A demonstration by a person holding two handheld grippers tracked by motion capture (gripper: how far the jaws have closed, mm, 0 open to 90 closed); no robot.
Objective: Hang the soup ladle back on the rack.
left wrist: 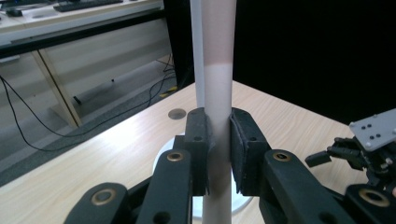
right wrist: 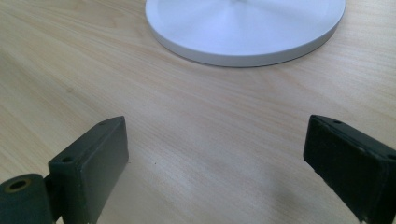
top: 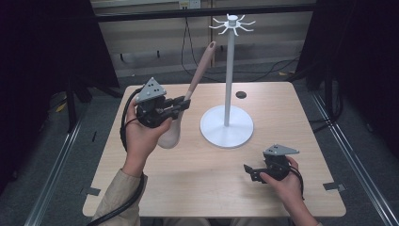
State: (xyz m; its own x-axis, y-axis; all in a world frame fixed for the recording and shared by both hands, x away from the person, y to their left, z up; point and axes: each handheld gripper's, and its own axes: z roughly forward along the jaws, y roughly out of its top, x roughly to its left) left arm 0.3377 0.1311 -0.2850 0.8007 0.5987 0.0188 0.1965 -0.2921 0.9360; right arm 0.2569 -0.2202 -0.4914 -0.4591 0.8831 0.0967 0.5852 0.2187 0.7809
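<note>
My left gripper point(top: 185, 102) is shut on the handle of a long spatula point(top: 200, 70) and holds it off the table. The spatula tilts, its pinkish handle end up and to the right and its cream head point(top: 170, 134) low beside the hand. In the left gripper view the pads point(left wrist: 197, 149) press on both sides of the cream handle point(left wrist: 217, 70). A white stand point(top: 229, 70) with a round base point(top: 227, 127) and hooks on top point(top: 232, 24) rises just right of it. My right gripper point(top: 248, 170) rests low at the front right, jaws wide apart point(right wrist: 217, 154) over bare wood.
A small dark round disc point(top: 241, 94) lies on the table behind the stand. The stand's base point(right wrist: 243, 28) lies just ahead of the right gripper. Cables run across the floor beyond the table's far edge. Dark curtains stand at both sides.
</note>
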